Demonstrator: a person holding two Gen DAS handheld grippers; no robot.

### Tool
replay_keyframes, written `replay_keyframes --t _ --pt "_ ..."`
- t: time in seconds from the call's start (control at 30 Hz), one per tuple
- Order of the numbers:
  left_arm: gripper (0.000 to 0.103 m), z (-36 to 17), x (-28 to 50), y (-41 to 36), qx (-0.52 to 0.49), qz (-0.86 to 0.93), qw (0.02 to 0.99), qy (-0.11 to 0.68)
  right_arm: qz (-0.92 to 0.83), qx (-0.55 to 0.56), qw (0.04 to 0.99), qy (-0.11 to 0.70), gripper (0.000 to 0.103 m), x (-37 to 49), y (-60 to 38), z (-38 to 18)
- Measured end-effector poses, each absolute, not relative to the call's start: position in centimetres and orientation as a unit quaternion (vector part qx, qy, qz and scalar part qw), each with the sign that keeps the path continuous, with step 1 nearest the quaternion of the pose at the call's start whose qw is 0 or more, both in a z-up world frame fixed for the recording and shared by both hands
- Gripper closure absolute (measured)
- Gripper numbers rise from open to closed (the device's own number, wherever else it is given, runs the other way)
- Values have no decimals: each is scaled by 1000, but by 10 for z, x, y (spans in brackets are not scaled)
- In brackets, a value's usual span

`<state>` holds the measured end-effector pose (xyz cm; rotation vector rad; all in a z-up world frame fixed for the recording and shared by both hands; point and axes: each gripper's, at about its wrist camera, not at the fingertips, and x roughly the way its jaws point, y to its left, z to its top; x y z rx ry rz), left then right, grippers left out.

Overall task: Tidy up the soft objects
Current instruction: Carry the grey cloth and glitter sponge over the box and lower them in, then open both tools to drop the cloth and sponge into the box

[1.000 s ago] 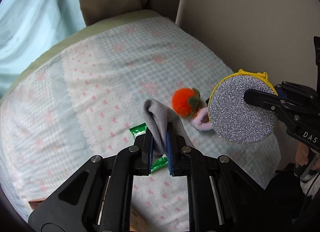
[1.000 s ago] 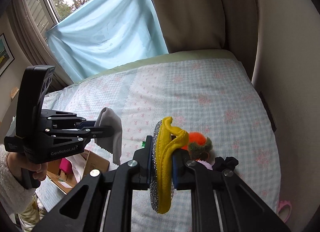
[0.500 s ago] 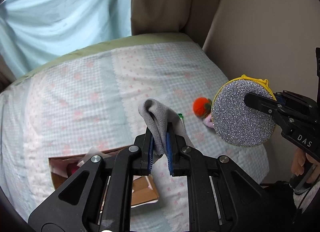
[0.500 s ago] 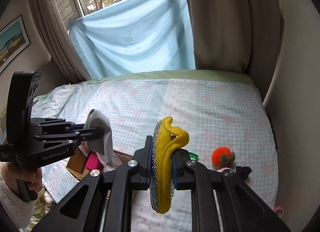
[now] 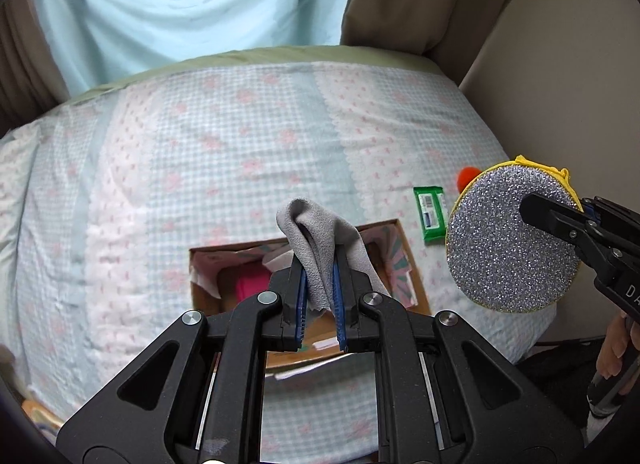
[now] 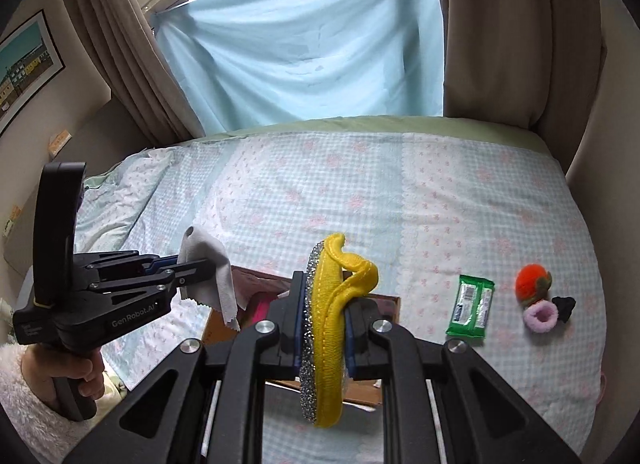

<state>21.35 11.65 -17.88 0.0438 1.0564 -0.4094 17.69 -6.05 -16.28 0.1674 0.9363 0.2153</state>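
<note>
My left gripper is shut on a grey cloth, which hangs over an open cardboard box on the bed. In the right wrist view the same left gripper holds the grey cloth at the left. My right gripper is shut on a round scrub pad, yellow on one face and silver glitter on the other. The left wrist view shows the right gripper clamped on the scrub pad just right of the box. Something pink lies inside the box.
A green wipes packet, an orange pom-pom, a lilac hair tie and a black scrunchie lie on the checked bedspread to the right. A blue sheet and curtains hang behind; a wall borders the right side.
Both grippers have swung left and risen, away from the pom-pom, keeping their loads. The cardboard box has come into view and now lies right below them.
</note>
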Motion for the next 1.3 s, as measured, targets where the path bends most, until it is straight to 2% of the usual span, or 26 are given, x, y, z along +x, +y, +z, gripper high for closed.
replay_keyframes --t 0.37,0.8,1.0,1.03,1.07,1.1,1.13,1.17,1.3 --pt "93 -265 243 185 25 -178 794 580 71 159 845 506 88 209 -3 -227" --pt "93 -380 263 169 56 -180 730 657 41 242 773 585 88 241 -18 -346" --pt "91 -400 264 155 91 -185 722 660 36 250 750 611 88 248 -29 -373" --pt "75 -402 265 152 101 -186 722 658 33 246 743 621 85 250 -31 -382" --pt "29 -405 266 149 108 -191 721 658 29 239 734 636 73 251 -32 -391" --pt "2 -409 266 145 111 -196 716 661 20 227 728 646 43 251 -34 -398" --pt "0 -412 265 142 118 -198 712 664 14 213 728 652 18 250 -36 -402" --pt "0 -414 264 140 128 -198 712 662 14 200 729 655 0 249 -38 -403" --pt "0 -413 255 138 136 -208 715 654 17 156 744 649 0 241 -42 -395"
